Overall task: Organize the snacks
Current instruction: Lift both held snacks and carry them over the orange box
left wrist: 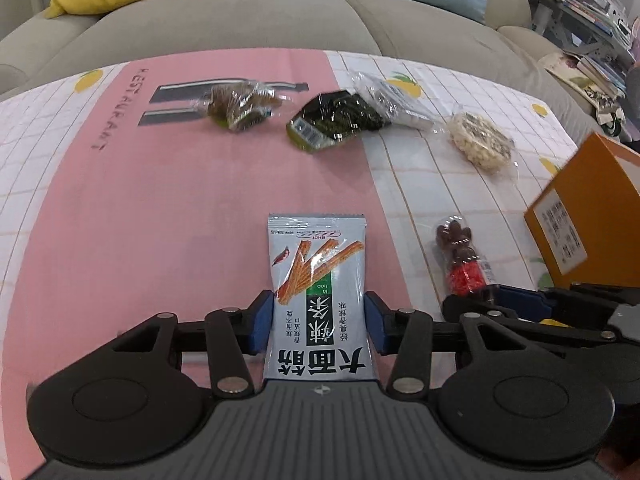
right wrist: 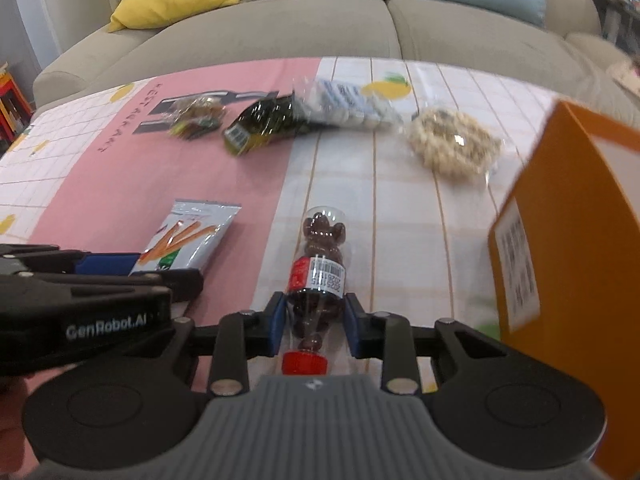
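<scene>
The left gripper (left wrist: 319,322) clamps a grey spicy-stick packet (left wrist: 318,296) above the pink tablecloth (left wrist: 160,220). The right gripper (right wrist: 312,322) grips a small bottle of brown candies (right wrist: 320,272) beside the orange box (right wrist: 580,260), other snacks lying near the sofa (right wrist: 320,28)

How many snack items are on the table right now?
6: spicy-strip packet in the left gripper, chocolate bottle in the right gripper, and brown snack bag, seaweed pack, clear wrapper, round puffed cake farther back.

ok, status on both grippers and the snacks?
Left gripper shut on spicy-strip packet. Right gripper shut on candy bottle. Orange box right, path clear.
</scene>
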`<action>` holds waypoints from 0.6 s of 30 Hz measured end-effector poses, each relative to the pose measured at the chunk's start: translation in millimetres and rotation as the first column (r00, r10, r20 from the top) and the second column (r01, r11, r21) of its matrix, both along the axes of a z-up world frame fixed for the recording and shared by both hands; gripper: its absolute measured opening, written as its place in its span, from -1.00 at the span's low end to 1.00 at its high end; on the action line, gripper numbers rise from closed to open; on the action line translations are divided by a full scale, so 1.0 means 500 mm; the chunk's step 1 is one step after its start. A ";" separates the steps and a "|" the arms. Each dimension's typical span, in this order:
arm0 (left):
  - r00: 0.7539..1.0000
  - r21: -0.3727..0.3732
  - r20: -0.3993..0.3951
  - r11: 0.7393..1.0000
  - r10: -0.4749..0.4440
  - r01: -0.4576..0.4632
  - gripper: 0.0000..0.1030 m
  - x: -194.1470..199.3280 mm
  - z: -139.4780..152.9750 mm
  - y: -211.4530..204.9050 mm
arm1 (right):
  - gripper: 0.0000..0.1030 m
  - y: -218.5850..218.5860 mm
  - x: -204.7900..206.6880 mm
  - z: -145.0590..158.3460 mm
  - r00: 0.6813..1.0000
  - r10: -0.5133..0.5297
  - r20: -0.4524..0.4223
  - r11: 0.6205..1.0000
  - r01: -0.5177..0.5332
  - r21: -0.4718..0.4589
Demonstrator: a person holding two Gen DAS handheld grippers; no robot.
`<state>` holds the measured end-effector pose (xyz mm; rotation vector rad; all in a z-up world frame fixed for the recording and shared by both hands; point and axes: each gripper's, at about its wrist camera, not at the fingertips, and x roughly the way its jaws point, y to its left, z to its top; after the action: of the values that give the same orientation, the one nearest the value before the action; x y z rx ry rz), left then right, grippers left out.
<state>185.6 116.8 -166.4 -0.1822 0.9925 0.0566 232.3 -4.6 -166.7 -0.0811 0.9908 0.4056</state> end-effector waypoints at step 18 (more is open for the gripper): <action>0.996 -0.144 0.083 0.989 0.041 -0.029 0.05 -0.125 0.150 -0.046 | -0.45 -0.087 -0.164 0.124 0.998 -0.041 0.058 0.996 0.036 0.079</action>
<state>122.9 94.0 -91.4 -0.3305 0.9080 0.0098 150.3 -48.2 -104.6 -0.0033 0.9159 0.4040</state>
